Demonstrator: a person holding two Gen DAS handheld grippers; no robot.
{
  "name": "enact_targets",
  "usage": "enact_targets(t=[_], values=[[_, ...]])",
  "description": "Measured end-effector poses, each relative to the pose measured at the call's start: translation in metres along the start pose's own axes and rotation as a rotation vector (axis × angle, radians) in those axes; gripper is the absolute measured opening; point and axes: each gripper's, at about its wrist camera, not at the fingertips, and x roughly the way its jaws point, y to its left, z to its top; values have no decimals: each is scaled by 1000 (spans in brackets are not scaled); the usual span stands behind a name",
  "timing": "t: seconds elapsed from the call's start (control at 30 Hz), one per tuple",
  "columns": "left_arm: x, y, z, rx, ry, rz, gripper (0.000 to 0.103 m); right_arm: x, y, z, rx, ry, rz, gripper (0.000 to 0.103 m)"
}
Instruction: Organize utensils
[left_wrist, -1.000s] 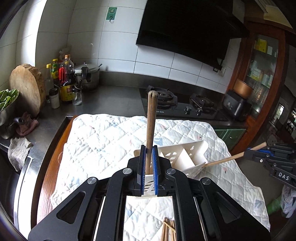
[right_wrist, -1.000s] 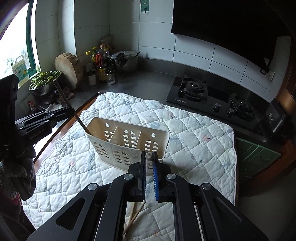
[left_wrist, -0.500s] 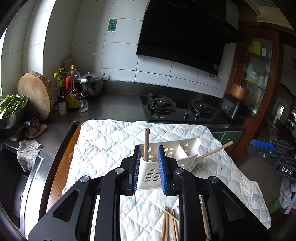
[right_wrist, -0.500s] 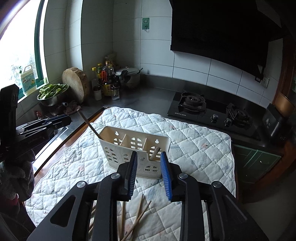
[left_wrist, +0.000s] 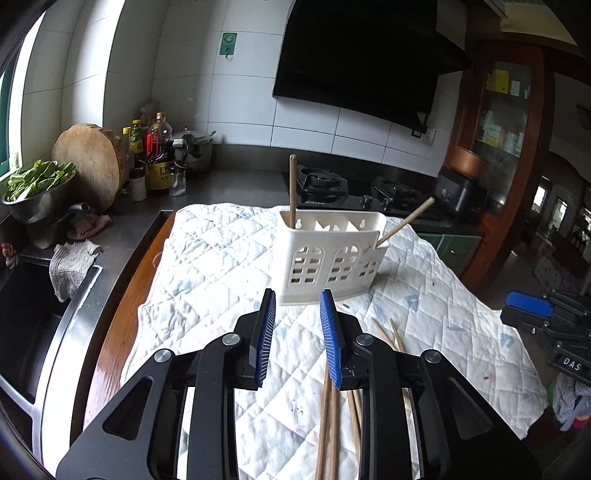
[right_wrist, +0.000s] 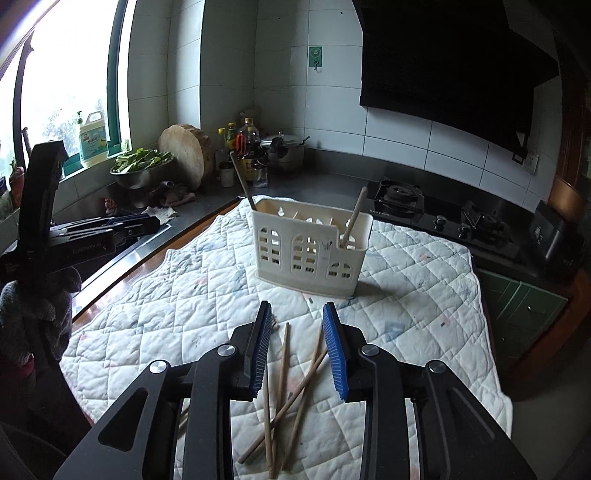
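Note:
A cream utensil holder (left_wrist: 328, 258) (right_wrist: 310, 251) stands on the white quilted cloth (left_wrist: 207, 266). One chopstick (left_wrist: 293, 188) stands upright in its left compartment. Another chopstick (left_wrist: 406, 221) leans out of the right compartment. Several loose chopsticks (left_wrist: 328, 406) (right_wrist: 284, 369) lie on the cloth near me. My left gripper (left_wrist: 297, 295) hangs short of the holder, jaws opening, nothing between them. My right gripper (right_wrist: 297, 310) is open above the loose chopsticks and holds nothing. Each gripper also shows in the other's view: the right gripper (left_wrist: 535, 306) and the left gripper (right_wrist: 110, 229).
A gas stove (left_wrist: 354, 188) sits behind the cloth. To the left are a sink (left_wrist: 22, 317), a steel bowl of greens (left_wrist: 37, 192), a round chopping board (left_wrist: 88, 162), bottles (left_wrist: 159, 147) and a pot (left_wrist: 192, 151). The table's wooden edge (left_wrist: 122, 295) runs along the cloth's left side.
Both grippers let go of their chopsticks, which now stand in the holder. Both opened and drew back from the holder, and the loose chopsticks came into view beneath them.

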Motion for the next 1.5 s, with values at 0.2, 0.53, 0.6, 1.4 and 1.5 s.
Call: enact_targets(t=[0.2, 0.53, 0.6, 1.4, 1.5], values=[[-8, 2, -43, 2, 37, 15, 25, 9, 10, -53, 29, 37, -2, 29], [2, -1, -101, 14, 144, -7, 25, 42, 18, -110, 73, 135, 6, 25], [5, -5, -111, 31, 169, -13, 25, 49, 19, -115, 75, 153, 5, 24], [49, -14, -161, 40, 325, -48, 11, 65, 15, -128, 116, 193, 23, 7], [51, -17, -164, 50, 324, -39, 11, 62, 14, -127, 118, 183, 20, 7]])
